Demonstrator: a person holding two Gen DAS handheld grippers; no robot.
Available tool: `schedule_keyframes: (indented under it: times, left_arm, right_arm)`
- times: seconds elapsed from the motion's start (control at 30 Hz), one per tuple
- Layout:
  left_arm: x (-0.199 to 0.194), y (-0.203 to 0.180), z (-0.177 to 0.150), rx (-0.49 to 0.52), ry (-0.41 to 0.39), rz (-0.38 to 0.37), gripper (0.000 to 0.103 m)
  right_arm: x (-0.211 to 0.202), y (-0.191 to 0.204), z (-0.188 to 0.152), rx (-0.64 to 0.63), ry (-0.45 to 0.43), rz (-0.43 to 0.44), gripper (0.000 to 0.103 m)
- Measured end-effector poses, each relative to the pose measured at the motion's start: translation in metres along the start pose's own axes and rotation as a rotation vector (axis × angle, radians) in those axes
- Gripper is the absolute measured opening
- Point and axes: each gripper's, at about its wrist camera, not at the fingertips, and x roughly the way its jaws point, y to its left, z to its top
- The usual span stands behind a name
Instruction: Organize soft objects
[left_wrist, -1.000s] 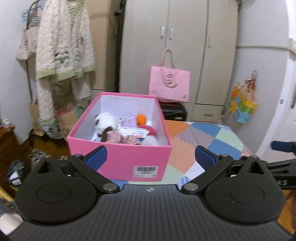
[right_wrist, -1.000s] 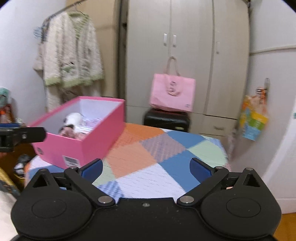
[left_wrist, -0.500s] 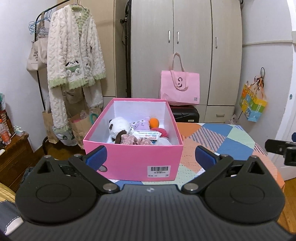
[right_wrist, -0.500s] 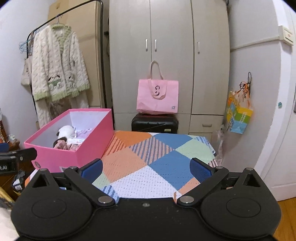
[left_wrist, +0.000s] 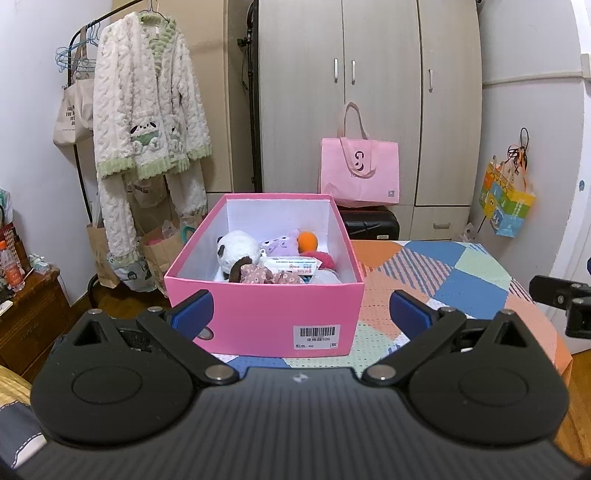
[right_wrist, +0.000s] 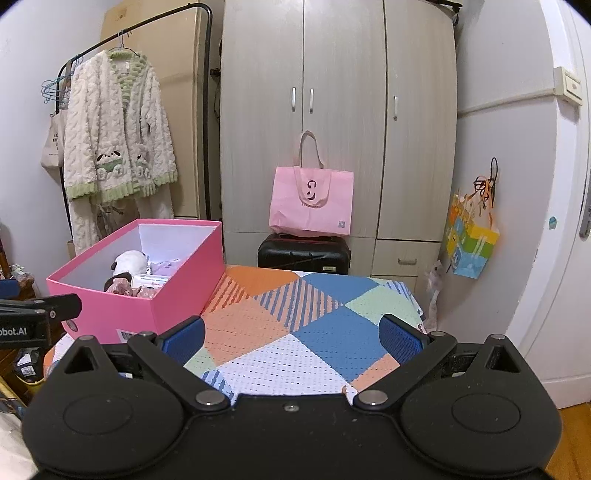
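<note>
I had the left gripper (left_wrist: 299, 314) up in front of the pink box (left_wrist: 266, 317), w/ its blue fingers (left_wrist: 194, 312) spread wide apart and nothing b/w them. The box sat on the patchwork cloth (left_wrist: 443, 280), at its left end, open on top. Inside I saw a panda plush (left_wrist: 236, 249), a purple plush (left_wrist: 282, 243), an orange ball (left_wrist: 308, 241), a white packet (left_wrist: 291, 264), a floral doll (left_wrist: 258, 275) and sth red (left_wrist: 327, 258), all piled close together and touching. The barcode label (left_wrist: 317, 336) faced me on the near wall.

My right gripper (right_wrist: 291, 336) was over the cloth (right_wrist: 314, 325), to the right of the box (right_wrist: 147, 302). Its fingers (right_wrist: 400, 338) were wide apart too, holding nothing. The cloth under it was bare. From that cam I could see the panda (right_wrist: 127, 264) in the box, and the left tool's arm at the left edge.

Behind it all stood a wardrobe (right_wrist: 332, 110), a pink bag (right_wrist: 310, 201) on a black case (right_wrist: 303, 254), a fluffy robe (right_wrist: 114, 147) on a rack, and a bright paper bag (right_wrist: 471, 243) on the wall.
</note>
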Motion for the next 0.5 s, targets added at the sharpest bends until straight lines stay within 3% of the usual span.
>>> schedule_keyframes:
  times: [0.5]
  left_arm:
    - [-0.0033, -0.0048, -0.0051, 0.021, -0.041, 0.031, 0.103]
  right_arm:
    - [-0.0092, 0.0017, -0.0027, -0.015, -0.051, -0.034, 0.102]
